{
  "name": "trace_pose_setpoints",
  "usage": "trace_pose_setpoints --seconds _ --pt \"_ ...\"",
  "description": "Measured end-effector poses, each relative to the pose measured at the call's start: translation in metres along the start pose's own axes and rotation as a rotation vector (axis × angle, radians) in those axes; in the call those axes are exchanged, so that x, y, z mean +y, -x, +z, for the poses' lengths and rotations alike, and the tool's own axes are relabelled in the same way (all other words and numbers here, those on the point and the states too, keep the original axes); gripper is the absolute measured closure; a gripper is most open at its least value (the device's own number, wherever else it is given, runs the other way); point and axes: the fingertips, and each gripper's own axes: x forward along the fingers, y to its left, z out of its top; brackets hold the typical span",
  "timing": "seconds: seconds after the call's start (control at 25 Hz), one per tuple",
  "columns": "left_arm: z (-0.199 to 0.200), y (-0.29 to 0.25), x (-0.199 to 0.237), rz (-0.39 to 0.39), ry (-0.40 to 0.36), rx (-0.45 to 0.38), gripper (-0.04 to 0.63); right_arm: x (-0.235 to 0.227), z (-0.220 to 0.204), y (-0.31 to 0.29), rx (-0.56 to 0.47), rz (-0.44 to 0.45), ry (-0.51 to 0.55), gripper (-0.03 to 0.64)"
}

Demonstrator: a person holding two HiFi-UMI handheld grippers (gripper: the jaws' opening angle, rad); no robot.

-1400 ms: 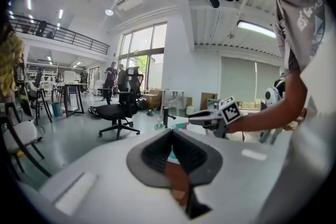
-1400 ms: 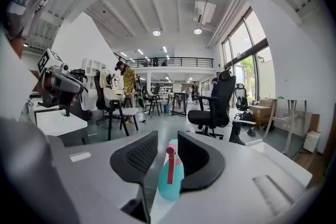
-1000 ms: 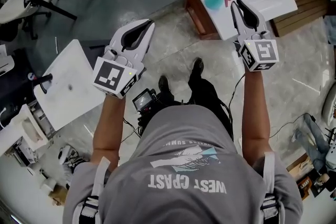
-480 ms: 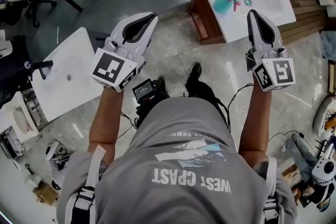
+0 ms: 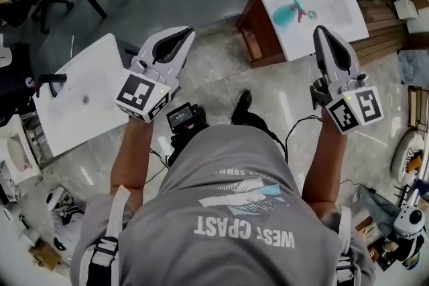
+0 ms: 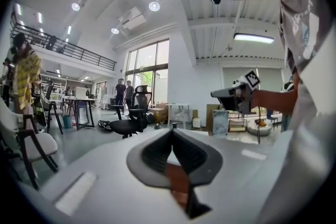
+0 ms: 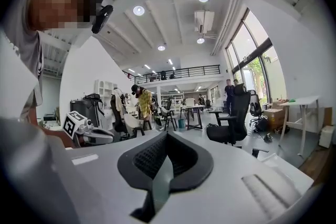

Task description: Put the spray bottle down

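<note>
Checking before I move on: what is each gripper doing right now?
Left gripper: closed, holding nothing.
Right gripper: closed, holding nothing.

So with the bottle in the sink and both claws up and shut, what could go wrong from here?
1. The bottle seems to lie on its side in the sink, so it may roll toward the drain or leak.
2. A cable loops by the person's legs next to a black device. It could snag or trip the person on the next step.
</note>
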Motion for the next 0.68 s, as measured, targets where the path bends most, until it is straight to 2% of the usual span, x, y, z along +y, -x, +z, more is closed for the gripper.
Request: trace_pose_setpoints --seconds 0.68 --pt "-0.009 0.063 -0.003 -0.009 0.005 -0.007 0.591 0.058 0.005 0.033 0.018 -0.035 0.043 0.618"
